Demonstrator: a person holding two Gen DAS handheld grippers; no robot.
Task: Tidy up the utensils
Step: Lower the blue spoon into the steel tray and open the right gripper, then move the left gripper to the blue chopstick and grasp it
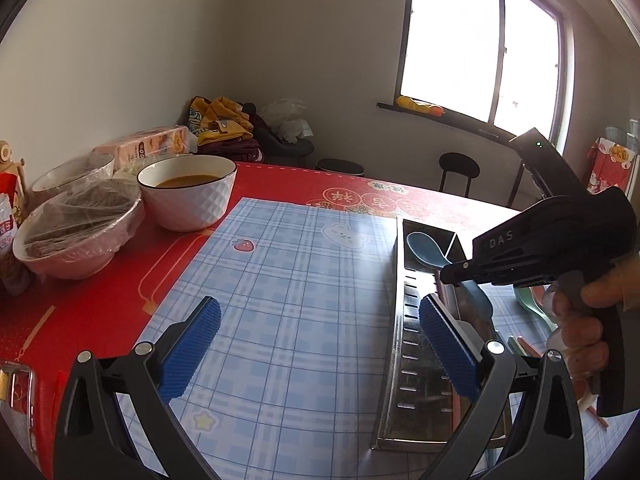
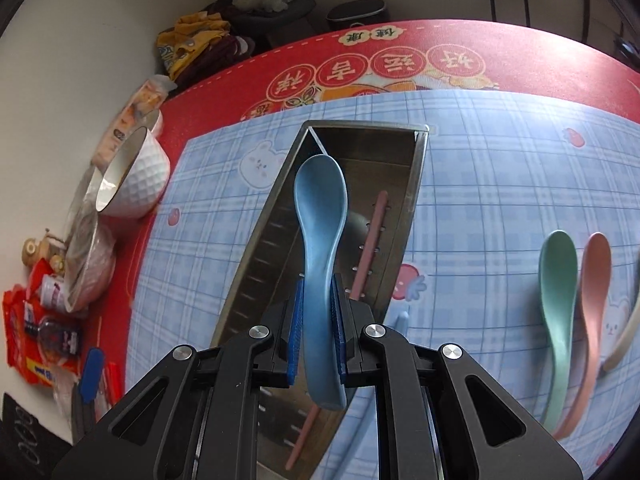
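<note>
My right gripper (image 2: pixel 318 320) is shut on the handle of a blue spoon (image 2: pixel 320 208). The spoon hangs bowl-forward over a long metal tray (image 2: pixel 260 264). A pink chopstick (image 2: pixel 370 248) lies inside the tray. In the left wrist view the same blue spoon (image 1: pixel 424 248) is over the tray's (image 1: pixel 402 280) far end, held by the right gripper (image 1: pixel 448 270) in a person's hand. My left gripper (image 1: pixel 320 344) is open and empty, low over the blue checked mat, its right pad beside the tray's side wall. A green spoon (image 2: pixel 558 300) and a pink spoon (image 2: pixel 592 300) lie on the mat right of the tray.
A white bowl of orange soup (image 1: pixel 188 196) and two film-covered bowls (image 1: pixel 76 236) stand at the table's left. Snack packets (image 2: pixel 36 336) crowd the left edge. A cream utensil (image 2: pixel 624 340) lies at the far right. Clothes and stools sit beyond the red tablecloth (image 1: pixel 100 292).
</note>
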